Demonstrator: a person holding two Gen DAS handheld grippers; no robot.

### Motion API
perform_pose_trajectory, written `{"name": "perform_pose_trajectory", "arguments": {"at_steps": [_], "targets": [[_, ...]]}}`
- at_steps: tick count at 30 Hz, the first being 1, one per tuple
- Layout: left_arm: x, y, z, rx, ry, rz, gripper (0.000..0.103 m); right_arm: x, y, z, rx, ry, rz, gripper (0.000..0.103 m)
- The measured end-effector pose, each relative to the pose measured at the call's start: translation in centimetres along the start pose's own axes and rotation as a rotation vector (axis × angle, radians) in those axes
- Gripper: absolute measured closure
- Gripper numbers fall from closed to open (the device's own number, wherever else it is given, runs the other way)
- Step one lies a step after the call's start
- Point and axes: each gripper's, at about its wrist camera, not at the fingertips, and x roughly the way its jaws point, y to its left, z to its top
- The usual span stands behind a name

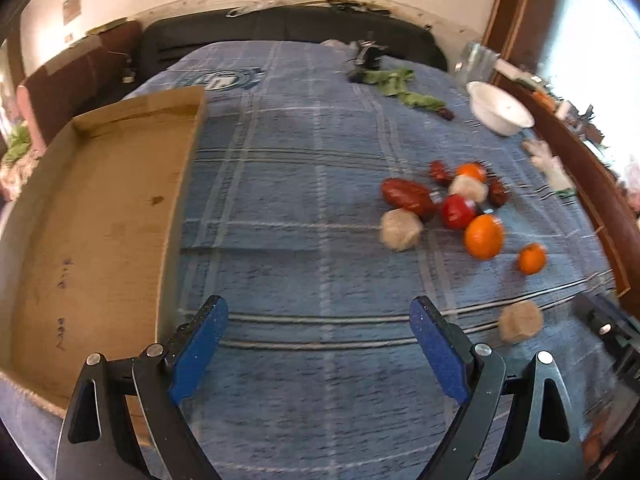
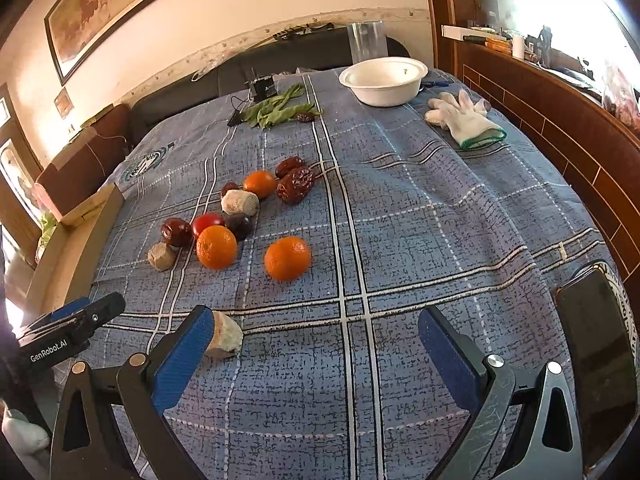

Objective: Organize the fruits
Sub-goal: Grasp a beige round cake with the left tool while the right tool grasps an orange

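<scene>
On the blue checked cloth (image 2: 400, 208) lies a loose heap of fruit: oranges (image 2: 287, 258) (image 2: 216, 247) (image 1: 483, 237), red dates (image 2: 296, 185) (image 1: 408, 196), a red tomato (image 1: 458, 211) and pale beige lumps (image 2: 239, 202) (image 1: 400, 229). One beige lump (image 2: 226, 336) lies just beyond my right gripper's left finger. My right gripper (image 2: 320, 332) is open and empty. My left gripper (image 1: 318, 322) is open and empty too, over bare cloth beside the cardboard tray (image 1: 100, 216), well short of the fruit.
A white bowl (image 2: 384, 80) stands at the far side, with a white glove (image 2: 464, 118) and green bean pods (image 2: 276, 110) nearby. A dark phone (image 2: 600, 344) lies at the right edge. A wooden ledge (image 2: 560, 120) runs along the right.
</scene>
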Motion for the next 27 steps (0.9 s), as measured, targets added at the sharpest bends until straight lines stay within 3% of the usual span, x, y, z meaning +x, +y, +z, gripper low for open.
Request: {"name": "perform_pose_trajectory", "arguments": {"at_steps": [3,10,15,20,25,27], "targets": [[-0.7,1.1,-0.5,-0.006,-0.007,0.053,0.011,0.1,0.1,0.1,-0.006,0.003,0.000,0.000],[-2.8,1.3,-0.2,0.016,-0.057,-0.002,0.011,0.8,1.3,-0.1,-0.059,0.036,0.023,0.000],[-2.1,-0.2,1.1,0.063,-0.050,-0.061,0.011,1.0,2.8,0.2,-0.145,0.054,0.061,0.000],[-0.9,-2.5,2.7,0.149,-0.053,-0.098,0.012,1.4,2.3,1.9,-0.178,0.073,0.045,0.016],[1.3,-3.7,4.4,0.194,-0.042,-0.115,0.024,2.5,1.2,3.5,-0.185,0.075,-0.001,0.019],[2.4,-4.0,4.9,0.200,-0.018,-0.122,0.033,3.1,1.0,3.7,-0.186,0.080,-0.004,0.019]]}}
